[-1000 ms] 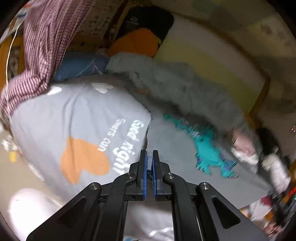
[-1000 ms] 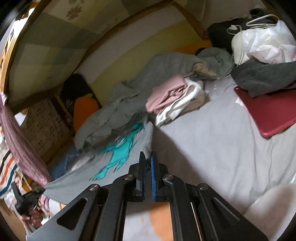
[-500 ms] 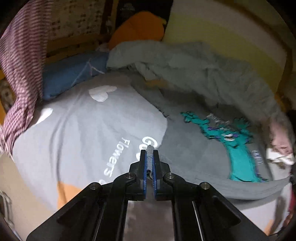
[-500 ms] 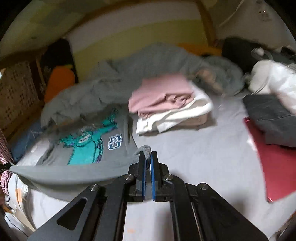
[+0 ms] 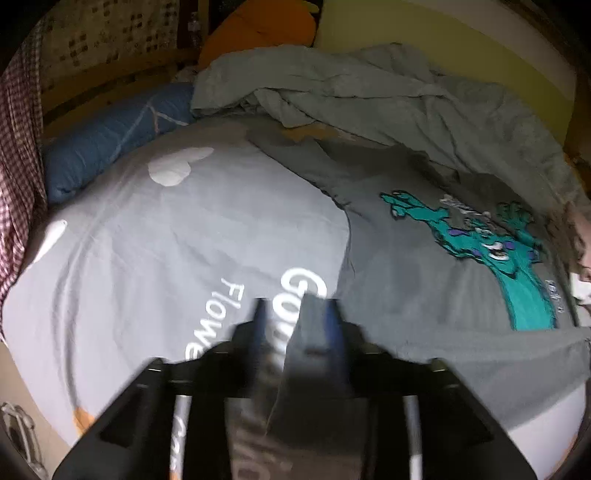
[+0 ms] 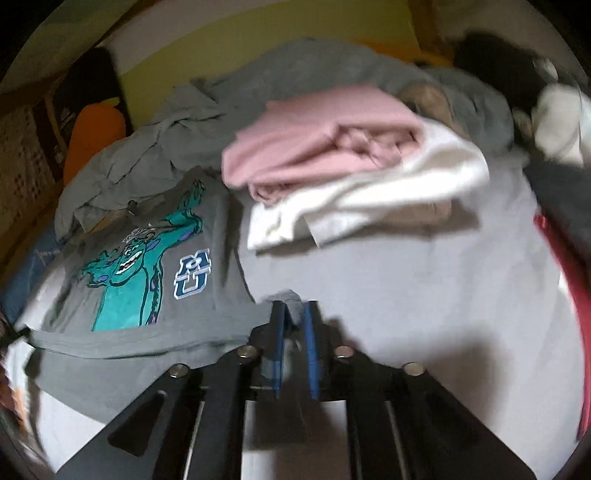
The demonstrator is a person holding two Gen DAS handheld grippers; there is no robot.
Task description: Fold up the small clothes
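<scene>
Both grippers work the near hem of a grey shirt (image 6: 207, 266) spread print-up on a bed (image 6: 424, 277), at its near edge. The right gripper (image 6: 293, 321) has its jaws parted a little, a small bunch of the hem sitting between the blue pads (image 6: 277, 332); whether it is pinched or merely resting there cannot be told. The left gripper (image 5: 297, 325) shows its jaws parted wider, a flap of the same grey cloth draped against the right-hand one; blur hides whether anything is gripped. The hem lies folded toward the collar in a narrow band, stretched between the two tools, so the first fold looks only started: the teal monster print (image 6: 140, 266) and blue letter patch (image 6: 192, 273) are fully exposed, and the sleeves and body are yet to be folded. Under the shirt lies a grey sheet (image 5: 166, 240) printed with white lettering. Just beyond the shirt, toward the bed's middle, a pink garment (image 6: 325, 136) rests on a white one (image 6: 388, 192), both folded, which suggests part of the laundry is done. Behind them a crumpled grey blanket (image 5: 369, 88) runs along the far edge, with a blue pillow (image 5: 110, 125) and an orange cushion (image 5: 258, 33) toward the far left corner.
</scene>
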